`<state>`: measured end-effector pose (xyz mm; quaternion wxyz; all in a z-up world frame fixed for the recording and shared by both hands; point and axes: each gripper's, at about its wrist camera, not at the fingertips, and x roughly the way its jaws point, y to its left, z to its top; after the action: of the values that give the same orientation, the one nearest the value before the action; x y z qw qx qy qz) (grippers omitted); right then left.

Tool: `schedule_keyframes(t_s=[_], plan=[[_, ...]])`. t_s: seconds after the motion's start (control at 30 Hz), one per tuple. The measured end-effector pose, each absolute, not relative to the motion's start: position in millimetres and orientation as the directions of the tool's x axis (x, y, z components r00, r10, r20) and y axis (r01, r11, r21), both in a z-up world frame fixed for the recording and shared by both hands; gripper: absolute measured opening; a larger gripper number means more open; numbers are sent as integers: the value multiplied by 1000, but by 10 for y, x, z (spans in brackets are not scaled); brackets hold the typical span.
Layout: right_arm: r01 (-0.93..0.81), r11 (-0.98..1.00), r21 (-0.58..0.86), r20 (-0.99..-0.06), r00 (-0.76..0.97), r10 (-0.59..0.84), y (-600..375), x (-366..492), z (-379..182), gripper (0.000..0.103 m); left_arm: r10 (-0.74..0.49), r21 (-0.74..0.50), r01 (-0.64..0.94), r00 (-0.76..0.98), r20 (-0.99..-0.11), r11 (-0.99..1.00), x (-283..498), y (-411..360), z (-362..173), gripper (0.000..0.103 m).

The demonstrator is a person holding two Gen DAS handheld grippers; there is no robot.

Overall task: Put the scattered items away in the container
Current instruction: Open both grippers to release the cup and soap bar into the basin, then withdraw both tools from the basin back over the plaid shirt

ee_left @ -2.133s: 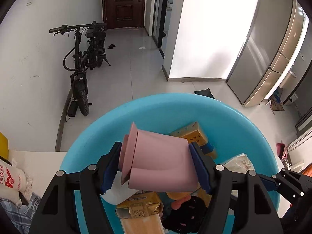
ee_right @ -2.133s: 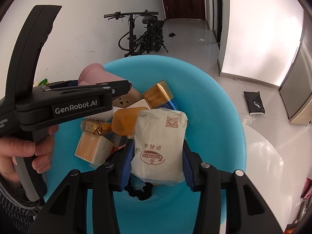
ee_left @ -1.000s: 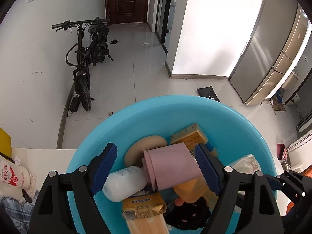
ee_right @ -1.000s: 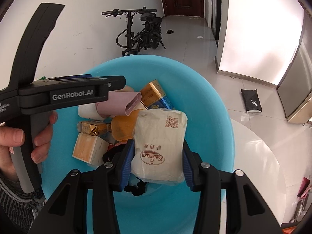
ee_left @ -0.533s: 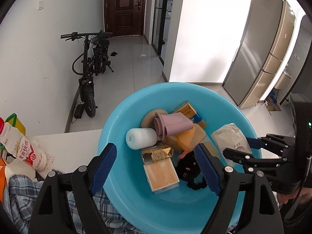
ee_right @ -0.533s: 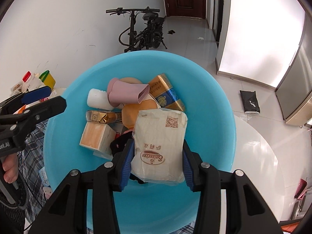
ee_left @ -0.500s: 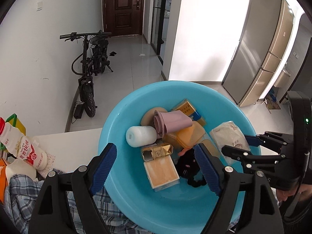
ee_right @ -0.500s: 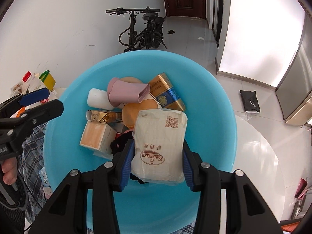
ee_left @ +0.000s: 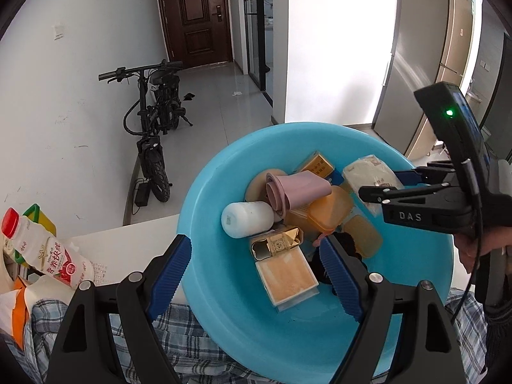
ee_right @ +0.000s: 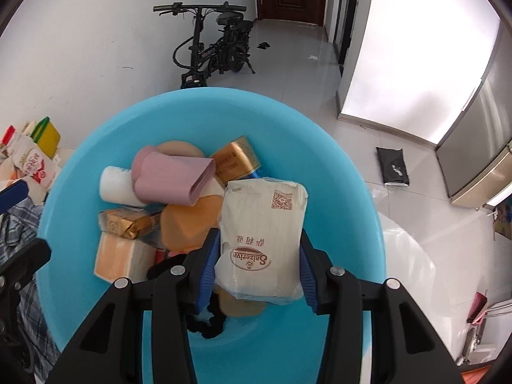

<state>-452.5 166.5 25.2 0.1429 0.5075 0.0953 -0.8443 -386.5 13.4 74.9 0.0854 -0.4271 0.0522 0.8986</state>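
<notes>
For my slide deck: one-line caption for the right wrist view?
Right gripper holds a white packet over the item-filled blue basin.

Blue basin [ee_right: 336, 166] holding a pink cup [ee_right: 172, 179] on its side, a white bottle [ee_left: 246, 219] lying beside it, gold boxes [ee_left: 278, 243] nearby; a white tissue pack [ee_right: 262, 240] suspended above the basin's near side.

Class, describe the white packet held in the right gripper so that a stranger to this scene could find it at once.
Start at the big blue basin full of small items. Above its near side, the right gripper has its jaws clamped on a white packet. Unlike the pink cup and gold box lying below, it bears a brown oval logo and a QR code.
</notes>
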Motion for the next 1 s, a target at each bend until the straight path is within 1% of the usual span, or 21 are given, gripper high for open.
schedule_keyframes(t_s=[0.07, 0.23, 0.4, 0.5, 0.57, 0.63, 0.67, 0.77, 0.9, 1.0], plan=[[336, -941, -40, -891, -439, -119, 1668, -4570, 221, 44, 124, 5, -203, -616, -778, -979, -3889, 148, 711, 85], [351, -935, -56, -900, -423, -105, 1645, -4571, 146, 45, 163, -55, -195, -597, -785, -979, -3983, 182, 612, 85], [357, -933, -46, -901, -418, -116, 1630, -4582, 134, 46, 161, -52, -196, -591, -790, -979, -3998, 194, 553, 85], [359, -933, -24, -898, -417, -137, 1667, -4555, 183, 53, 149, -43, -189, -592, -792, -981, -3976, 155, 540, 85], [365, -931, -8, -889, -429, -161, 1683, -4511, 248, 62, 141, -40, -180, -595, -791, -983, -3955, 114, 545, 85], [372, -928, 3, -876, -446, -182, 1683, -4447, 322, 68, 140, -49, -166, -598, -789, -985, -3928, 60, 554, 85], [373, -928, 3, -872, -453, -185, 1683, -4414, 361, 69, 141, -59, -155, -599, -789, -986, -3911, 32, 558, 85], [373, -928, 4, -863, -467, -192, 1691, -4288, 500, 69, 157, -83, -151, -588, -794, -985, -3835, -26, 588, 85], [396, -918, 22, -845, -483, -229, 1694, -4028, 720, 69, 130, -39, -161, -602, -788, -986, -3654, -42, 698, 85], [409, -911, 48, -814, -513, -273, 1741, -3748, 891, 70, 116, -21, -159, -614, -781, -987, -3458, -92, 786, 85]])
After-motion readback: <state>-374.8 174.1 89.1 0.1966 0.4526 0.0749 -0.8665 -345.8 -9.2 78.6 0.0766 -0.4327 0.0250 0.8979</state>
